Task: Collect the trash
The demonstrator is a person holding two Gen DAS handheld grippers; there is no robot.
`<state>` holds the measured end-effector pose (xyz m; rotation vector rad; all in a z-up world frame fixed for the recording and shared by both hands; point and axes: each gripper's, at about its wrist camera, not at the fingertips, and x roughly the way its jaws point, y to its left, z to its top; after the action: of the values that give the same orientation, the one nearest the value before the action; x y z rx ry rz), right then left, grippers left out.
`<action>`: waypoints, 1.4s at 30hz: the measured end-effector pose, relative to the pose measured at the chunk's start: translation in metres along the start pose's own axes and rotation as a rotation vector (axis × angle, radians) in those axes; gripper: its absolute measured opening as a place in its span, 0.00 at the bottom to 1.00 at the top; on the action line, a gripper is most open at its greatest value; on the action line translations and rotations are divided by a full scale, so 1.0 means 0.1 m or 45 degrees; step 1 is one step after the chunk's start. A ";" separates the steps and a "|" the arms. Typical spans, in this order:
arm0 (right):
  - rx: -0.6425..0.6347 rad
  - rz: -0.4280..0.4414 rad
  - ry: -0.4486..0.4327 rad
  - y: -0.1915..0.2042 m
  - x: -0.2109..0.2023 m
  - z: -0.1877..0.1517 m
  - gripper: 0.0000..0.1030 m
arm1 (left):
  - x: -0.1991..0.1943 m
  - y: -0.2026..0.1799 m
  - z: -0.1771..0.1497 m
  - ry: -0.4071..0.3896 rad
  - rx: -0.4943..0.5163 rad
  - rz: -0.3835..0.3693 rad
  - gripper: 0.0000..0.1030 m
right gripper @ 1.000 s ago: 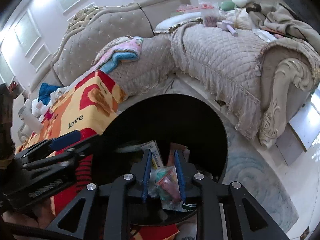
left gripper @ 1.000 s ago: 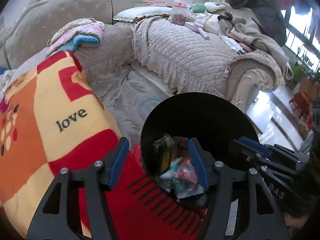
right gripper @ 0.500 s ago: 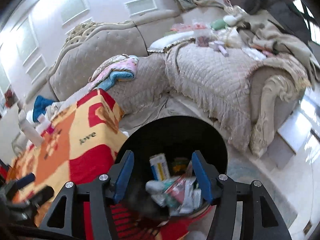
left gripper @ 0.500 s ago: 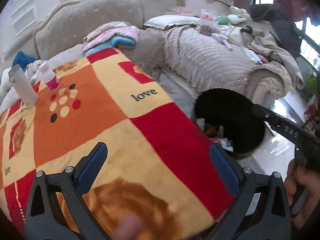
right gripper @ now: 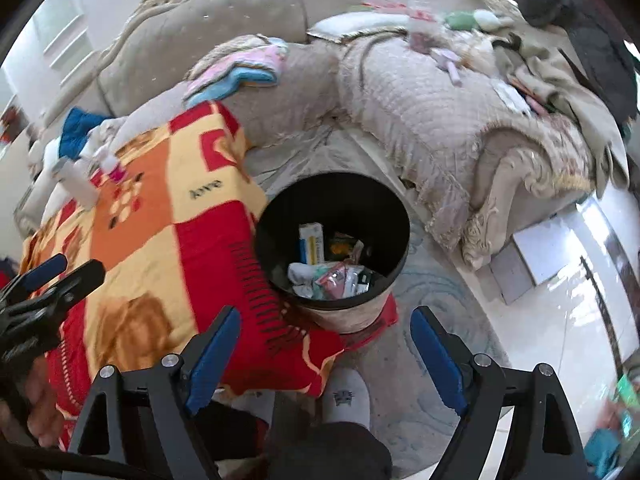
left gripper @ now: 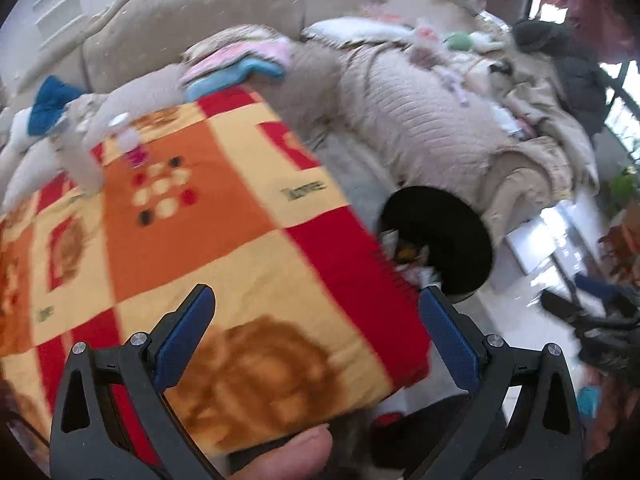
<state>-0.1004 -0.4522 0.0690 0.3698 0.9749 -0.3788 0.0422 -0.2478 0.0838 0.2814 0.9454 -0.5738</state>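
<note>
Our right claw [right gripper: 326,354] hangs released and empty above the bin [right gripper: 394,216], which stands on the floor against the blanket-covered bench [right gripper: 160,216]. The trash [right gripper: 332,276] lies heaped in the bin's bottom. Our left claw [left gripper: 316,332] is spread wide over the blanket [left gripper: 224,216], grasping nothing. A white bottle [left gripper: 78,162] stands at the bench's far end.

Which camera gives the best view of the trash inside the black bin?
The right wrist view: it looks down into the black bin, so the trash shows clearly. In the left wrist view the bin sits farther off, blurred, with the blanket covering part of its contents.
</note>
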 end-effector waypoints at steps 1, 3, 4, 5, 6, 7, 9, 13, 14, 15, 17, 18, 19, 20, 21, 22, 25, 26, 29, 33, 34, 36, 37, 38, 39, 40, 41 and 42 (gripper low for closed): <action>-0.010 -0.007 -0.001 0.01 -0.08 0.03 0.82 | -0.06 0.04 0.01 0.009 0.005 0.006 0.99; -0.028 -0.002 -0.003 0.05 -0.20 0.10 0.83 | -0.20 0.10 0.01 0.014 0.022 0.003 0.99; -0.036 -0.004 -0.008 0.05 -0.25 0.13 0.83 | -0.28 0.12 0.01 0.007 0.031 0.007 0.99; -0.048 -0.009 -0.007 0.07 -0.29 0.16 0.83 | -0.34 0.13 -0.01 0.001 0.037 0.015 0.99; -0.069 -0.014 -0.007 0.09 -0.32 0.19 0.83 | -0.39 0.14 -0.03 -0.005 0.040 0.025 0.99; -0.088 -0.020 -0.009 0.11 -0.34 0.21 0.83 | -0.43 0.14 -0.06 -0.011 0.039 0.038 0.99; -0.111 -0.040 -0.014 0.14 -0.36 0.21 0.83 | -0.47 0.12 -0.12 -0.015 0.046 0.043 0.99; -0.110 -0.039 -0.013 0.16 -0.33 0.13 0.83 | -0.41 0.07 -0.28 0.025 0.054 0.014 0.99; -0.103 -0.036 -0.010 0.15 -0.32 0.12 0.83 | -0.38 0.05 -0.32 0.041 0.052 0.008 0.99; -0.098 -0.033 -0.007 0.15 -0.32 0.10 0.83 | -0.36 0.04 -0.33 0.048 0.050 0.008 0.99; -0.103 -0.021 -0.002 0.16 -0.32 0.08 0.83 | -0.33 0.00 -0.38 0.047 0.063 0.021 0.99; -0.103 -0.019 -0.003 0.15 -0.32 0.07 0.83 | -0.31 -0.02 -0.38 0.054 0.067 0.025 0.99; -0.102 -0.020 -0.005 0.16 -0.33 0.07 0.83 | -0.30 -0.02 -0.39 0.056 0.062 0.027 0.99; -0.096 -0.020 -0.011 0.15 -0.34 0.07 0.83 | -0.30 -0.03 -0.38 0.050 0.057 0.028 0.99; -0.095 -0.017 -0.013 0.15 -0.34 0.08 0.83 | -0.29 -0.03 -0.38 0.048 0.053 0.029 0.99; -0.095 -0.016 -0.016 0.16 -0.35 0.08 0.83 | -0.28 -0.02 -0.37 0.047 0.046 0.030 0.99; -0.099 -0.012 -0.015 0.17 -0.33 0.08 0.83 | -0.24 0.00 -0.33 0.036 0.020 0.043 0.99; -0.102 -0.008 -0.013 0.18 -0.32 0.08 0.83 | -0.20 0.02 -0.31 0.040 0.005 0.045 0.99; -0.119 -0.020 -0.011 0.22 -0.26 0.08 0.83 | -0.09 0.08 -0.29 0.064 -0.026 0.053 0.99; -0.123 -0.018 0.003 0.23 -0.14 0.08 0.83 | 0.05 0.10 -0.30 0.080 -0.035 0.068 0.99; -0.119 -0.017 0.001 0.22 -0.11 0.09 0.83 | 0.10 0.10 -0.30 0.086 -0.037 0.066 0.99; -0.115 -0.030 0.001 0.21 -0.05 0.11 0.83 | 0.18 0.11 -0.30 0.101 -0.041 0.067 0.99; -0.119 -0.035 0.006 0.20 -0.02 0.13 0.83 | 0.23 0.12 -0.28 0.112 -0.049 0.066 0.99; -0.121 -0.036 0.015 0.20 0.03 0.15 0.83 | 0.29 0.13 -0.26 0.122 -0.056 0.060 0.99; -0.119 -0.036 0.022 0.20 0.07 0.17 0.83 | 0.31 0.13 -0.25 0.126 -0.059 0.057 0.99; -0.118 -0.038 0.030 0.19 0.11 0.20 0.83 | 0.35 0.14 -0.22 0.128 -0.063 0.057 0.99; -0.117 -0.036 0.038 0.19 0.15 0.22 0.83 | 0.38 0.15 -0.19 0.129 -0.066 0.054 0.99; -0.119 -0.034 0.045 0.19 0.19 0.25 0.83 | 0.42 0.15 -0.16 0.133 -0.072 0.048 0.99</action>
<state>-0.0634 -0.4497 0.0683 0.2798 1.0290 -0.3507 0.0586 -0.2417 0.0398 0.2802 1.0530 -0.5009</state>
